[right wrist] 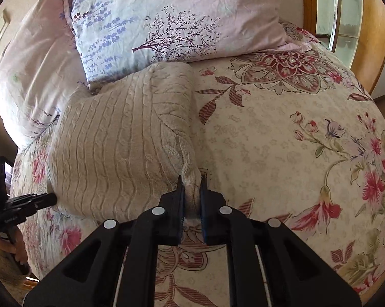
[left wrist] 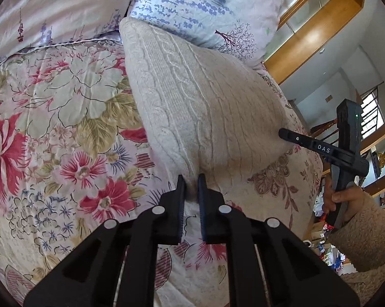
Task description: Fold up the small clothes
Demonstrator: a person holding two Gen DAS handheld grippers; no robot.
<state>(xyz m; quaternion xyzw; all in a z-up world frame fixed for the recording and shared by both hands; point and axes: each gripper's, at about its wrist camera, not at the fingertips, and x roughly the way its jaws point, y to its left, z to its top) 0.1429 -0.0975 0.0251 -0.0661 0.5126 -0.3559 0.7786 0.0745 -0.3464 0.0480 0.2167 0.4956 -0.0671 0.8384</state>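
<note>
Our left gripper [left wrist: 191, 179] sits low in the middle of the left view. Its fingers are closed on the near corner of the sweater [left wrist: 192, 97]. Our right gripper [right wrist: 192, 179] sits low in the middle of the right view. Its fingers are closed on the other near corner, and the cloth bunches up between them.

We think the step now is to lift this near edge and fold it over. To do it well, we should raise both corners together and keep them level. We should keep the edge pulled straight between the two grippers, so the cloth does not sag or crease. Then we carry it toward the far edge and lay it down flat.

The sweater lies on the bed [right wrist: 282, 153], in the middle of both views. Its long side runs from our grippers up toward the pillow [right wrist: 166, 20] at the top of the frame. Its far end touches the pillow. The knit lines in the left view run the same way, near to far.
</note>
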